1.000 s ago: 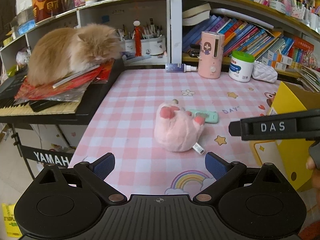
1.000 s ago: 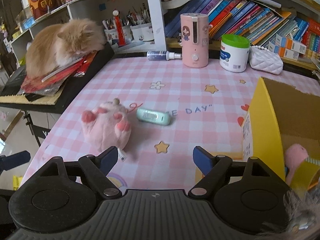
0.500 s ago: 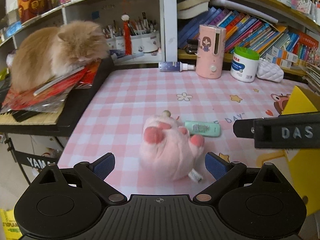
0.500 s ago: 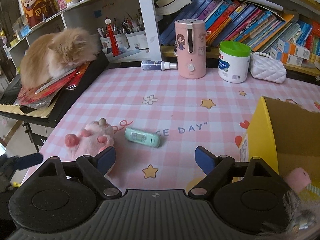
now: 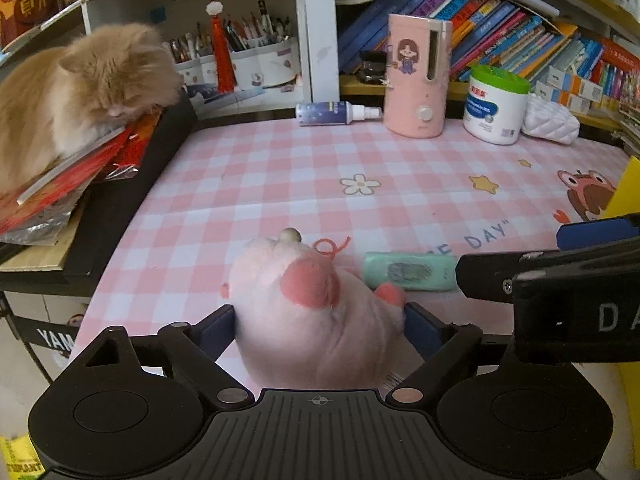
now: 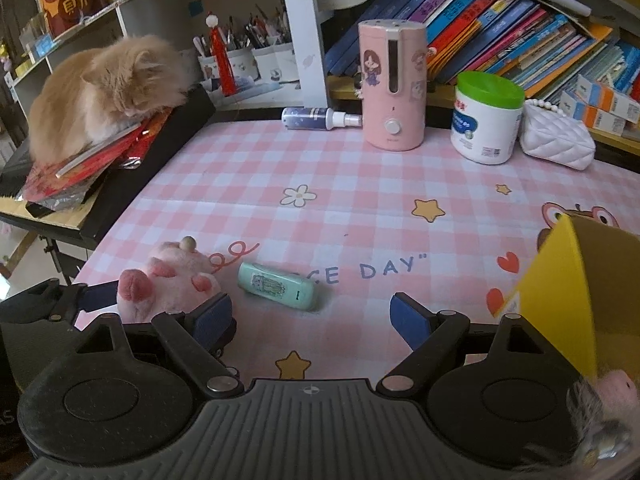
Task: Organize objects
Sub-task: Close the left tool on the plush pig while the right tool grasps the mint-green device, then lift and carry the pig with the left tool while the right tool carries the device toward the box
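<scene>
A pink plush toy (image 5: pixel 316 320) lies on the pink checked table (image 5: pixel 280 168) near its front left edge. It sits between the fingers of my left gripper (image 5: pixel 320 322), whose jaws are closing, both blue pads touching its sides. Just right of the plush (image 6: pixel 168 280) lies a mint green case (image 6: pixel 280 286). Behind the case, my right gripper (image 6: pixel 310 312) hovers open with nothing between its fingers. It also shows from the side as the right gripper (image 5: pixel 560 272) in the left wrist view. An open yellow box (image 6: pixel 580 280) stands at the right, with another pink toy (image 6: pixel 616 392) inside.
An orange cat (image 6: pixel 104 92) lies on red papers atop a black keyboard (image 6: pixel 160 152) left of the table. Along the back stand a spray bottle (image 6: pixel 316 118), a pink humidifier (image 6: pixel 390 84), a white tub with green lid (image 6: pixel 486 120) and a white purse (image 6: pixel 556 140). Bookshelves rise behind.
My left gripper moved forward and down until the plush came between its fingers, and its jaws narrowed onto it. The right gripper advanced toward the mint case.
</scene>
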The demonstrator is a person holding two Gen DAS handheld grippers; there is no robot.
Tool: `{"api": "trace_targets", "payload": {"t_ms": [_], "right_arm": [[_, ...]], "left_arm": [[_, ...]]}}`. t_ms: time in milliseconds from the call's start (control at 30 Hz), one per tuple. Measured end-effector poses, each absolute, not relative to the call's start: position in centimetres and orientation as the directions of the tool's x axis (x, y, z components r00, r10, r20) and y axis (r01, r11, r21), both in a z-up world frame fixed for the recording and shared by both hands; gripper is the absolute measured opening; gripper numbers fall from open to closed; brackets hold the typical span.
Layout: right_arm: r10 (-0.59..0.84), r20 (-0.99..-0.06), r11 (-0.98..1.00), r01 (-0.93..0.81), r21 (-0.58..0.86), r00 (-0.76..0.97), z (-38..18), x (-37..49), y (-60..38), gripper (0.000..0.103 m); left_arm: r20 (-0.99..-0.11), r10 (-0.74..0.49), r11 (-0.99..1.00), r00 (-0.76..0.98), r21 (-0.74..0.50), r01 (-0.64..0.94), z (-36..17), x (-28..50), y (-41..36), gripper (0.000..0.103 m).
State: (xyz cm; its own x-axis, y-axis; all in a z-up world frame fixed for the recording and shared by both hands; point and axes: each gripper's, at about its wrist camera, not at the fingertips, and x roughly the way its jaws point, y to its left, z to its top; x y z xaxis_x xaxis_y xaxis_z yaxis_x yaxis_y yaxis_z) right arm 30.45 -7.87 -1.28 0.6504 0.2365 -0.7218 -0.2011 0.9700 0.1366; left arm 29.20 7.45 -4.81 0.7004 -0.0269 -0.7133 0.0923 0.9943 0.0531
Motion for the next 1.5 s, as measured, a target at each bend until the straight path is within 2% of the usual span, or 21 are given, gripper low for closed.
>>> {"api": "trace_targets", "payload": {"t_ms": [200, 300, 567, 900, 1000, 1067, 1100, 1167, 1500], "right_arm": [[0.24, -0.73, 0.965, -0.24, 0.108, 0.64, -2.1, 32.1, -6.7, 0.085], [0.257, -0.74, 0.958, -0.267, 0.108, 0.622, -2.7, 32.9, -5.9, 0.085], [0.239, -0.767, 0.95, -0.305, 0.059, 0.596, -4.7, 34.9, -4.3, 0.083], [0.229, -0.772, 0.951, -0.304, 0.048, 0.593, -6.4, 36.3, -3.2, 0.083], [0.222, -0.783, 0.954, -0.294, 0.053, 0.581, -6.9, 36.6, -3.2, 0.071], [0.206, -0.778, 0.955, -0.296, 0.027, 0.594, -6.8, 36.4, -3.1, 0.052], [0.207, -0.774, 0.953, -0.301, 0.022, 0.599, -6.8, 36.4, -3.2, 0.046], [0.213, -0.768, 0.951, -0.307, 0.022, 0.604, -6.7, 36.3, -3.4, 0.024], [0.267, -0.757, 0.942, -0.327, 0.075, 0.596, -5.5, 34.9, -3.7, 0.024]], "left_arm": [[-0.699, -0.053, 0.994, 0.714, 0.031, 0.104, -4.6, 29.1, 8.9, 0.073], [-0.705, -0.027, 0.998, 0.708, 0.026, 0.064, -4.2, 28.3, 9.9, 0.069], [-0.697, -0.015, 0.994, 0.717, -0.089, -0.065, -2.6, 24.6, 13.7, 0.069], [-0.711, -0.045, 0.992, 0.701, -0.115, -0.053, -2.3, 21.7, 12.9, 0.07], [-0.705, -0.043, 0.993, 0.708, -0.109, -0.047, -1.9, 21.7, 12.6, 0.07], [-0.701, -0.042, 0.993, 0.712, -0.108, -0.048, -1.7, 21.6, 12.5, 0.07], [-0.699, -0.041, 0.993, 0.714, -0.108, -0.049, -1.6, 21.5, 12.4, 0.07], [-0.695, -0.037, 0.993, 0.718, -0.106, -0.051, -1.4, 21.4, 12.3, 0.07], [-0.671, -0.011, 0.991, 0.741, -0.105, -0.08, -0.5, 20.0, 12.4, 0.07]]}}
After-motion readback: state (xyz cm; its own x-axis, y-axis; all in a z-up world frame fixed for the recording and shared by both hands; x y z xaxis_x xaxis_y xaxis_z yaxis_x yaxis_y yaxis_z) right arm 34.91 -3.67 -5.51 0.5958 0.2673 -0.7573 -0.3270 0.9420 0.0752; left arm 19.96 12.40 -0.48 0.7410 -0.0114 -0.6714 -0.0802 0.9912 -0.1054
